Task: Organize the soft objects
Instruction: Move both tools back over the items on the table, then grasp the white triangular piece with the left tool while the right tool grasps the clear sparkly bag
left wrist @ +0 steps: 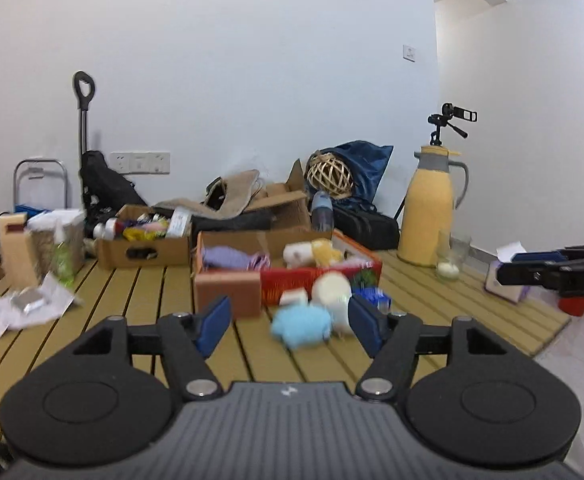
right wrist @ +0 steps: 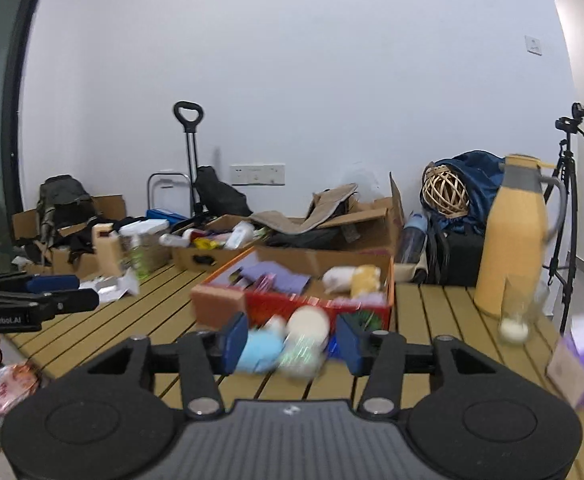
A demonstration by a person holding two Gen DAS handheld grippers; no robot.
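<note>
A light blue fluffy toy [left wrist: 300,325] lies on the wooden slatted table [left wrist: 132,300], with a round cream soft object [left wrist: 331,290] beside it, in front of a red-sided cardboard box [left wrist: 319,280]. The box holds a purple cloth [left wrist: 228,258], a white plush [left wrist: 297,252] and a yellow plush [left wrist: 325,252]. My left gripper [left wrist: 290,322] is open and empty, short of the blue toy. My right gripper [right wrist: 292,340] is open and empty, also facing the blue toy [right wrist: 260,350], the cream object [right wrist: 309,322] and the box [right wrist: 292,300].
An orange sponge block [left wrist: 228,292] stands at the box's left front corner. A yellow thermos jug [left wrist: 429,212] and a glass [left wrist: 449,256] stand at right. A purple tissue box [right wrist: 583,360], crumpled paper [left wrist: 28,308] and further cardboard boxes [left wrist: 144,248] ring the table.
</note>
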